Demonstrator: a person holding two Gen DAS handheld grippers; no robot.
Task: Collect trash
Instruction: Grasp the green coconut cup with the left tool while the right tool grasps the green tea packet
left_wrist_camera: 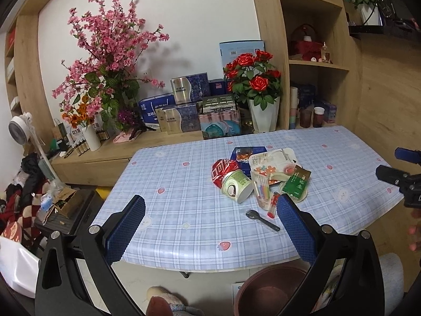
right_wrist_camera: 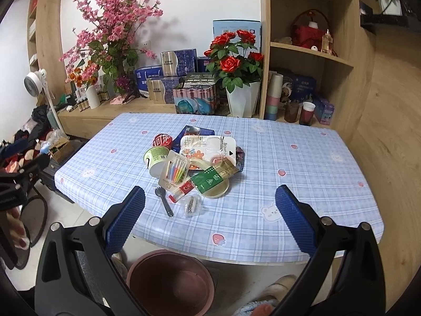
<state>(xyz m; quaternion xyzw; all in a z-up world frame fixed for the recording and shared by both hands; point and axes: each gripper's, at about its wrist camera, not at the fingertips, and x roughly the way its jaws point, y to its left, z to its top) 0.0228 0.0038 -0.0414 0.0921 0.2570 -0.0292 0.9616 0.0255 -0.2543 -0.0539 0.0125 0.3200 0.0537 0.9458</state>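
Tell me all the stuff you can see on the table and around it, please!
table: one, blue checked cloth, centre
crushed can: one, red, back left of the pile
paper cup: one, green and white, on its side, left of the pile
blue box: one, back of the pile
white packet: one, flower print, top of the pile
candle pack: one, clear with coloured sticks, front of the pile
green packet: one, front right of the pile
spork: one, black, near edge
bin: one, brown, floor below the table
rose pot: one, red flowers, white pot, behind the table
left gripper: one, blue fingers, open
right gripper: one, blue fingers, open
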